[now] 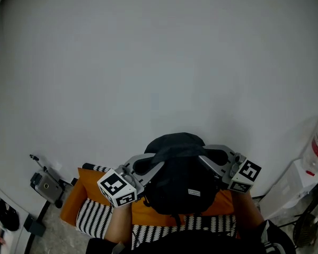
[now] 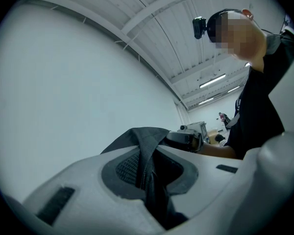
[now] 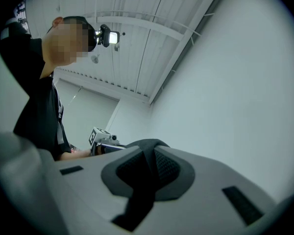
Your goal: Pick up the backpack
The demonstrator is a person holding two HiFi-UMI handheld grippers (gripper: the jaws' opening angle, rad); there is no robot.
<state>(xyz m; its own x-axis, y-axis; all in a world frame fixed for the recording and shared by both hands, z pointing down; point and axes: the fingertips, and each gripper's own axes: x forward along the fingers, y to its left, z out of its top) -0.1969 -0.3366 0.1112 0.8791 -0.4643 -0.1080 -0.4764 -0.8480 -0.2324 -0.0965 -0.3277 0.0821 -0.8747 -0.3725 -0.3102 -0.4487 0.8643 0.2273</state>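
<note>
Black backpack (image 1: pixel 176 187) gripped by left tongs (image 1: pixel 141 165) and right tongs (image 1: pixel 217 156).

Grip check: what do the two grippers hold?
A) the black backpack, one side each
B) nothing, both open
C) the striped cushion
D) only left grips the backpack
A: the left gripper and right gripper each pinch black fabric of the backpack between their jaws.

**Backpack held aloft**

The backpack (image 1: pixel 177 181) is black and rounded at the top, with a small pale label on its front. It hangs upright in the air, resting on nothing. The left claw (image 1: pixel 142 165) pinches a woven strap at one upper corner, and the right claw (image 1: pixel 216 156) pinches dark fabric at the other.
</note>
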